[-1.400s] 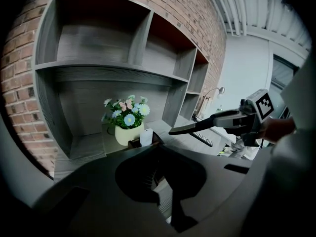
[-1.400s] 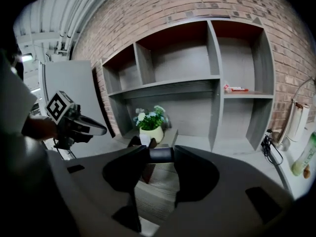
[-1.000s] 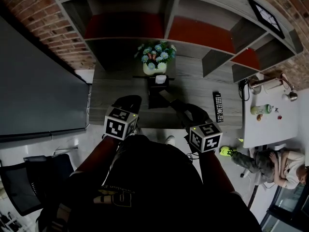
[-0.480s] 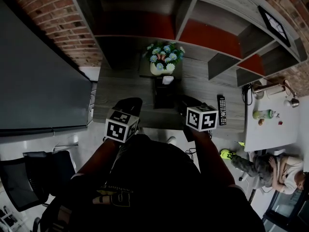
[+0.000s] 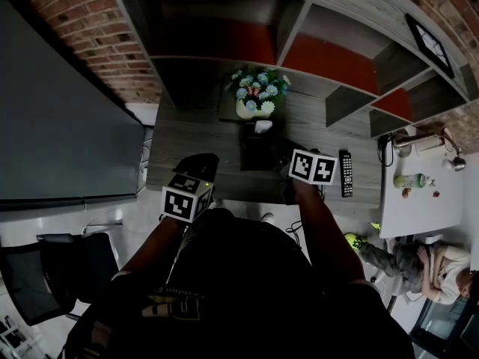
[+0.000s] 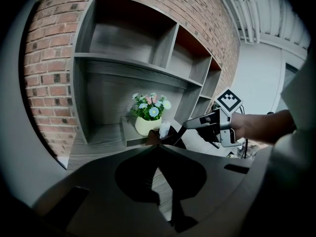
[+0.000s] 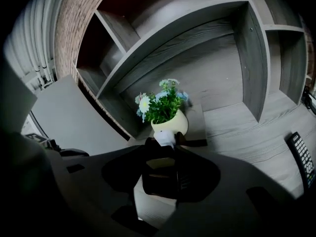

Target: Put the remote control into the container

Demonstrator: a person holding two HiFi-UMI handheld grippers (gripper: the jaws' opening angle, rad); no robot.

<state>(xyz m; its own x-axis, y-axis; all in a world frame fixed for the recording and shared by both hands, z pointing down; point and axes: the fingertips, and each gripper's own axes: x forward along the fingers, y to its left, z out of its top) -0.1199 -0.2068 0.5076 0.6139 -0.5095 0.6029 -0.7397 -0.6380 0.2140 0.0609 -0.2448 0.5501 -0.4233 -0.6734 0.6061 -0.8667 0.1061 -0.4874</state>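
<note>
- The remote control [image 5: 346, 174] lay flat near the right edge of the table [image 5: 187, 137], untouched and apart from both tools.
- The dark, open-topped container [image 5: 253, 154] stood mid-table, just in front of the flower pot [image 5: 257, 107].
- The right gripper [image 7: 160, 159] hung above the front edge, jaws apart and empty, facing the container rather than the remote.
- The left gripper [image 6: 158, 149] hovered at the front edge, jaw tips together, holding nothing.
- The step looked like the reach, with pickup not yet begun. Next, the right gripper would need to swing toward the right edge, set its jaws across the remote's narrow width, and close.
</note>
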